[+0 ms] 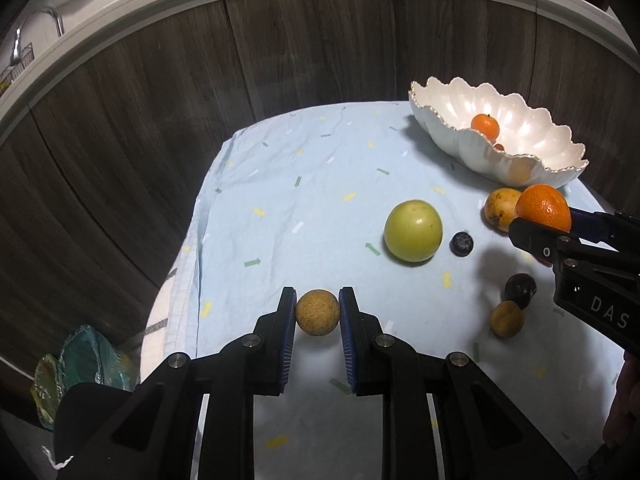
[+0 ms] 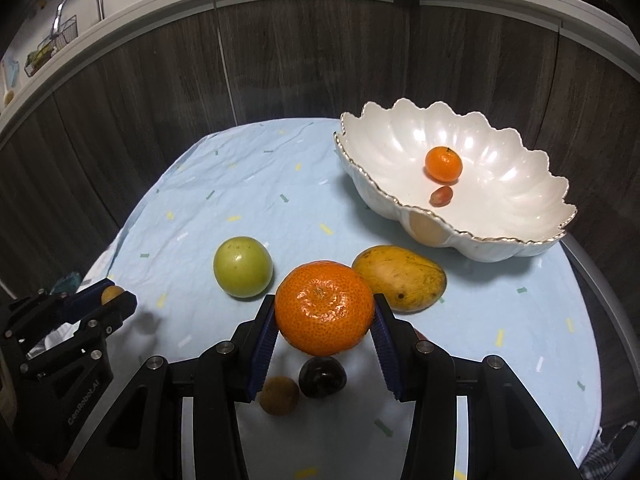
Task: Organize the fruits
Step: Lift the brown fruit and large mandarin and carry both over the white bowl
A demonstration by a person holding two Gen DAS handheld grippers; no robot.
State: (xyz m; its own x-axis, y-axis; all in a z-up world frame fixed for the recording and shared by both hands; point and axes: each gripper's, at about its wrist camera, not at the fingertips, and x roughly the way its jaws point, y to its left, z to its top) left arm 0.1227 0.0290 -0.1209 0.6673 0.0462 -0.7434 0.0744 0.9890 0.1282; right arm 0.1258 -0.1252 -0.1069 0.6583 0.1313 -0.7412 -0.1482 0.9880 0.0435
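My left gripper (image 1: 317, 312) is shut on a small tan round fruit (image 1: 317, 312), held above the blue cloth (image 1: 300, 184). My right gripper (image 2: 325, 314) is shut on a large orange (image 2: 325, 307), also lifted off the cloth; the same orange (image 1: 543, 208) shows at the right of the left wrist view. A white scalloped bowl (image 2: 400, 136) at the back right holds a small orange (image 2: 443, 164) and a small red fruit (image 2: 441, 196). On the cloth lie a green apple (image 2: 242, 266), a yellow mango (image 2: 400, 278), a dark plum (image 2: 322, 377), a brown fruit (image 2: 279, 395) and a blueberry (image 1: 461, 244).
Dark wood panels (image 1: 280, 60) curve behind the table under a white counter with a sink tap (image 2: 76, 4). A green glass dish (image 1: 80, 364) sits low at the left past the cloth's edge. Bare cloth spreads at the back left.
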